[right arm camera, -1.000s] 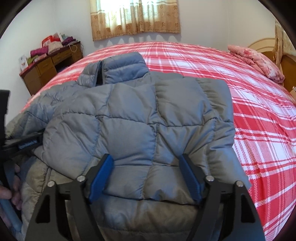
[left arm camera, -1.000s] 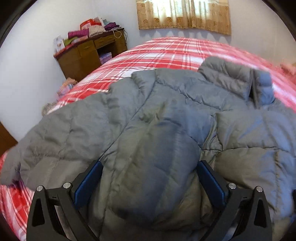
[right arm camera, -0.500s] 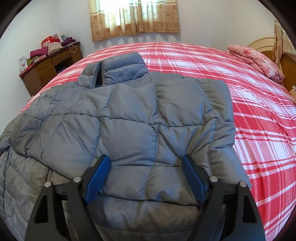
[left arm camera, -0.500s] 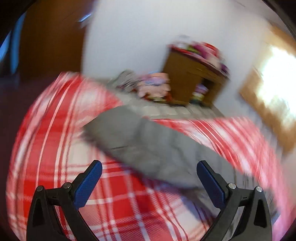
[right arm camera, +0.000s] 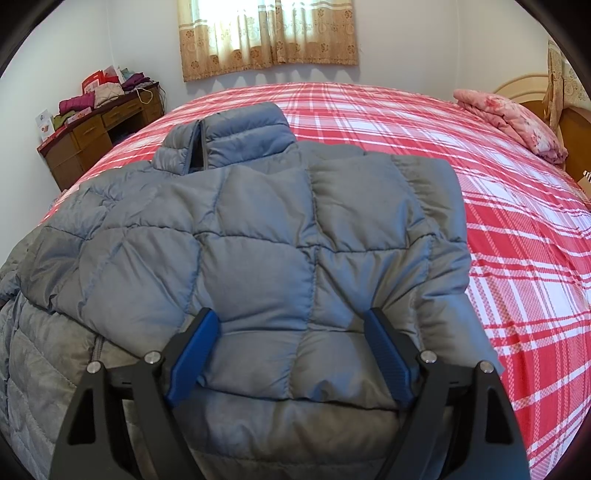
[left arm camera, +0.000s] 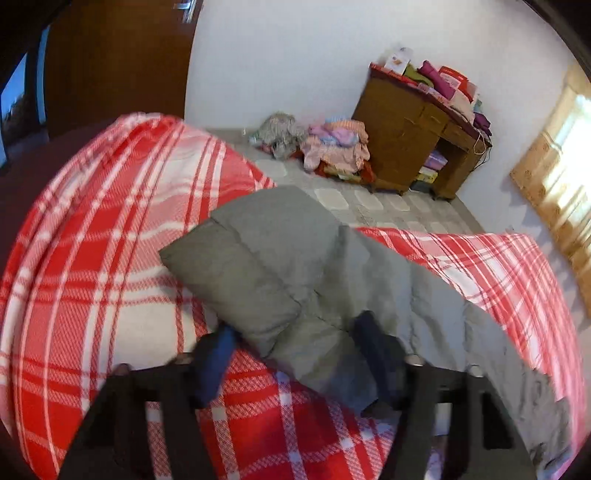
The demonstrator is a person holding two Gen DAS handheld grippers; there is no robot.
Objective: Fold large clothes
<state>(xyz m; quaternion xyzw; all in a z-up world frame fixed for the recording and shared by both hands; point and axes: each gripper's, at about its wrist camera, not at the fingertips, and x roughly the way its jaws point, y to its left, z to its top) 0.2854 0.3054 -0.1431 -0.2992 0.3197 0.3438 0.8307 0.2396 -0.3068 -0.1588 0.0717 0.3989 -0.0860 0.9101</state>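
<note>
A wooden desk (left arm camera: 410, 136) stands at the upper right of the left wrist view, its top piled with folded clothes and boxes (left arm camera: 443, 79) and its open lower shelf holding a few more items too small to tell apart. A heap of pink clothes (left arm camera: 336, 147) lies on the tiled floor (left arm camera: 373, 206) just beside the desk.

The gray puffer jacket (right arm camera: 258, 258) lies spread on the bed (right arm camera: 517, 240), which is covered in a red and white plaid sheet. In the right wrist view the jacket fills the middle and lower left of the frame, collar toward the curtains (right arm camera: 269, 35) at the top, with one side folded over the body. The right tongs (right arm camera: 291, 354) sit at the bottom center, wide open, the folded padded edge lying between the two blue pads without being pinched.

In the left wrist view a sleeve (left arm camera: 258, 266) stretches from the center toward the lower right. The left tongs (left arm camera: 299, 354) are at the bottom center, blurred, with the sleeve passing between the pads (left arm camera: 214, 362); they stand partly open, and I cannot tell whether they touch the fabric

A pink floral pillow (right arm camera: 513, 118) rests at the upper right of the right wrist view near the headboard (right arm camera: 554, 107)
</note>
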